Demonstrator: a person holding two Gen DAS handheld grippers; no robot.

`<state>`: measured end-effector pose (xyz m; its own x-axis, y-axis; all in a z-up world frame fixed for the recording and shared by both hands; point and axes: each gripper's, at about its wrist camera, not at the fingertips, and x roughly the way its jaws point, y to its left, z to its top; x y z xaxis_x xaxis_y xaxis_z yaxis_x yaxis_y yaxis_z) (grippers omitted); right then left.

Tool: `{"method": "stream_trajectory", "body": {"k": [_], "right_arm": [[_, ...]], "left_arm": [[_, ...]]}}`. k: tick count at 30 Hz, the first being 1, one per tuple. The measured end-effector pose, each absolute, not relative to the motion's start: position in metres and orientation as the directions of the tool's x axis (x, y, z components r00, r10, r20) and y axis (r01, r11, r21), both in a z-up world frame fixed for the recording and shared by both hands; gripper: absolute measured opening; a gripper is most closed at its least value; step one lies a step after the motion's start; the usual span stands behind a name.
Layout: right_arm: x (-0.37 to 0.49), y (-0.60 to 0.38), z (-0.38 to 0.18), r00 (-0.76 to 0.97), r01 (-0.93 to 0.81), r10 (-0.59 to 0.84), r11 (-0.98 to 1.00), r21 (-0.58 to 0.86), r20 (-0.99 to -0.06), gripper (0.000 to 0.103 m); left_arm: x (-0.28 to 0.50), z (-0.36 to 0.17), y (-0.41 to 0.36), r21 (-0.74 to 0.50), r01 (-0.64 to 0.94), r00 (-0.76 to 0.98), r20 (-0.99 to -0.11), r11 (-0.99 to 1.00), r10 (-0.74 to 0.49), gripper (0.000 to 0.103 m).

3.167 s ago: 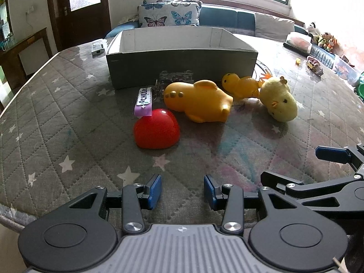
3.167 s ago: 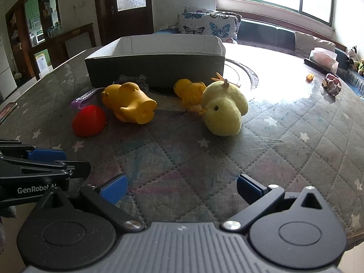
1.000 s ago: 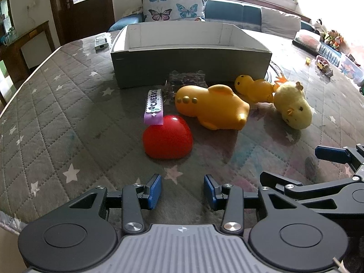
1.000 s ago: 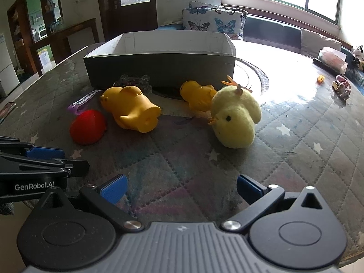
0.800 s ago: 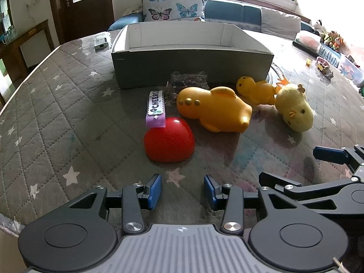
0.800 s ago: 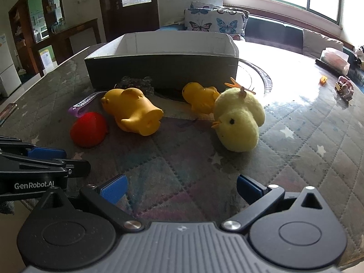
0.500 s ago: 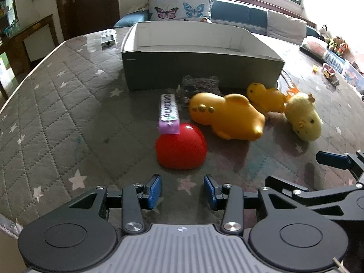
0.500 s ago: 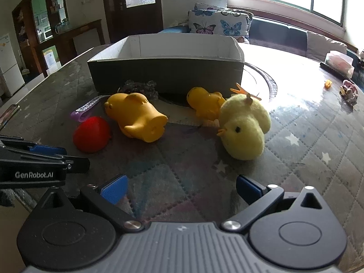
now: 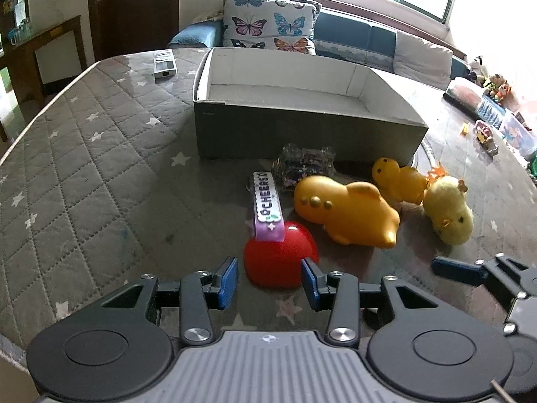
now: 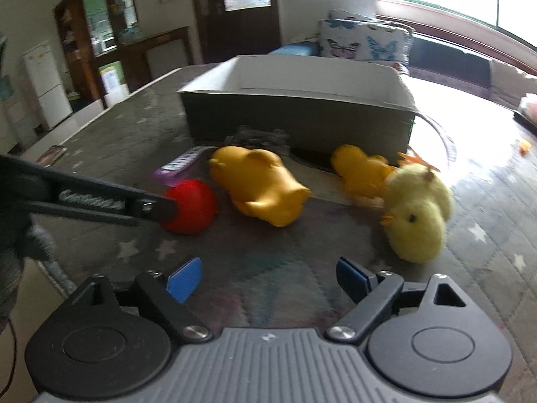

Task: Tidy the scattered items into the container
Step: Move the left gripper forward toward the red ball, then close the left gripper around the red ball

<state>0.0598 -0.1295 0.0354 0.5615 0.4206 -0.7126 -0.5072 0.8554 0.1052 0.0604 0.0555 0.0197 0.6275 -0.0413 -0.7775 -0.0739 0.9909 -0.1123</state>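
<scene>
Now left claw [image 9: 269, 278] apart, blue pads either side of the near edge of the red ball [image 9: 280, 257], seemingly not pressing it, though contact hard to judge from the blurred right view. Right claw [image 10: 268, 277] also apart, just been narrowing, nothing between its pads, over bare counter [image 9: 100, 181] short of the plush chick [image 10: 416, 213]. Ball under the purple tag [image 9: 267, 206], beside the big rubber duck [image 9: 345, 215], with small duck [image 9: 397, 179] and a clear packet [image 9: 303, 164] nearer the grey box [image 9: 302, 134], all outside it.
</scene>
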Motion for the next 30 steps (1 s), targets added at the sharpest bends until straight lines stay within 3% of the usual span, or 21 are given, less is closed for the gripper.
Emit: {"method": "stream_trajectory", "body": {"k": [11,30], "right_arm": [[0.064,-0.095,0.035,0.491,-0.613,0.526,0.775,0.154,-0.694,0.078],[0.080,-0.050,0.020,0.493,-0.645,0.518,0.757,0.106,-0.699,0.068]], "left_arm": [[0.078,0.021,0.063,-0.163,-0.062,0.613,-0.785,0.985,-0.091,0.044],[0.099,0.018,0.080,-0.249,-0.058,0.586,-0.792,0.967,-0.169,0.046]]}}
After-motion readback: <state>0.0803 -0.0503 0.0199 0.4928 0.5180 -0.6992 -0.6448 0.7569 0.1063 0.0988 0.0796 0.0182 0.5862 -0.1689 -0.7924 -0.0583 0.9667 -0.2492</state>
